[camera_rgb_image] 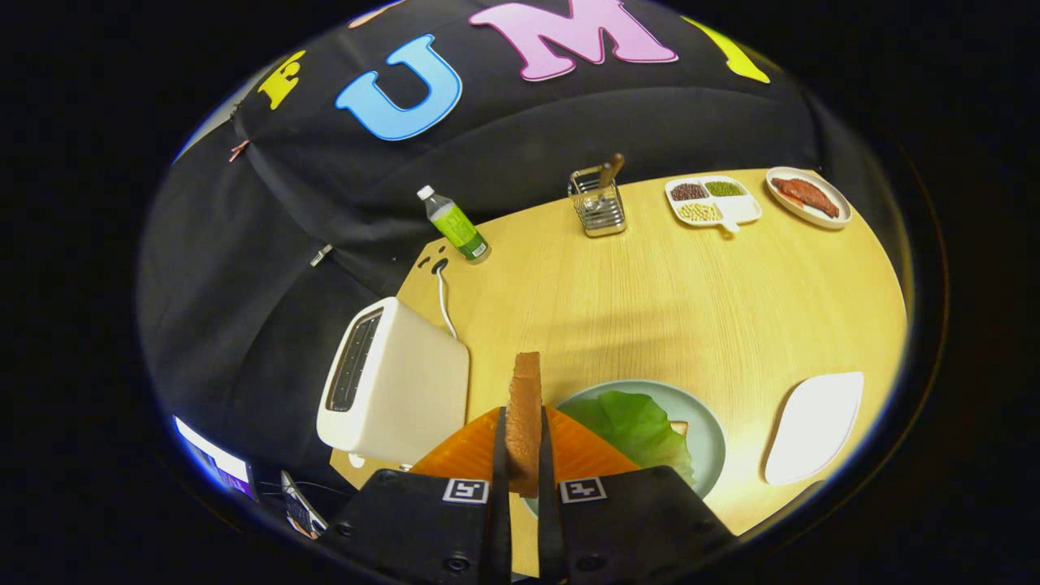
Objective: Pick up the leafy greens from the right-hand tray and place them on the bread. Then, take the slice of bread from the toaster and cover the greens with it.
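Note:
My gripper is shut on a slice of bread, held edge-on and upright between the two fingers, lifted above the table. Just right of the fingers lies a pale green plate with a leafy green spread over a bread slice, of which only a corner peeks out. The white toaster stands to the left of the fingers, its slots facing up. An empty white tray rests further right on the wooden table.
At the table's far side stand a green bottle, a metal utensil rack, a divided dish of beans and a plate with meat. The toaster's white cord runs to a table socket. Black cloth wall behind.

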A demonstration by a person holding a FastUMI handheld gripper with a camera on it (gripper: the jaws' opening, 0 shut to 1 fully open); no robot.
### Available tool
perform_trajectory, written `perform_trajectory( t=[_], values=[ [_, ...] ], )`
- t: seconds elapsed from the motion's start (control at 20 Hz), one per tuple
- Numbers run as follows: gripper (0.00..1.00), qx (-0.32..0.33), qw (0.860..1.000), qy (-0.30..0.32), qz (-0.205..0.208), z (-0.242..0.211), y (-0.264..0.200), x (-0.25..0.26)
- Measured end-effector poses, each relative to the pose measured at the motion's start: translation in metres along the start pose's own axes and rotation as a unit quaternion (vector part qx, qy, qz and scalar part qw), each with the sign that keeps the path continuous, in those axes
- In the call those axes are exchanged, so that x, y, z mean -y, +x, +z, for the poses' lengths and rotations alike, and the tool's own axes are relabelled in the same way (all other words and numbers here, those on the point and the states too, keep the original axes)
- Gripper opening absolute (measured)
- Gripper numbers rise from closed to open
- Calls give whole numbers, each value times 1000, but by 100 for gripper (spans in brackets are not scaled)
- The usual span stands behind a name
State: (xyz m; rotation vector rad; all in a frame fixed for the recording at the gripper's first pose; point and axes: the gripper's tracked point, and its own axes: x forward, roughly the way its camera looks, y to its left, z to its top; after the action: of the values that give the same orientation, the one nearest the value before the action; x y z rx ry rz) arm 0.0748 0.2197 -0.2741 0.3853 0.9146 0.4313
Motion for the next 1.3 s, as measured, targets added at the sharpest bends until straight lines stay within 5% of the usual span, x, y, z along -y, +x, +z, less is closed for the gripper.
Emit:
perform_trajectory(
  t=[0.7, 0.85, 1.0, 1.1, 1.3],
  values=[
    [18, -7, 998, 46, -50, -30, -3, 66],
    [37, -9, 996, 31, -84, -35, -4, 86],
    [68, -14, 993, 7, -114, -41, -11, 103],
    [100, -8, 993, 1, -119, -38, -20, 106],
    [99, 42, 990, -23, -135, -6, -66, 110]
  ],
)
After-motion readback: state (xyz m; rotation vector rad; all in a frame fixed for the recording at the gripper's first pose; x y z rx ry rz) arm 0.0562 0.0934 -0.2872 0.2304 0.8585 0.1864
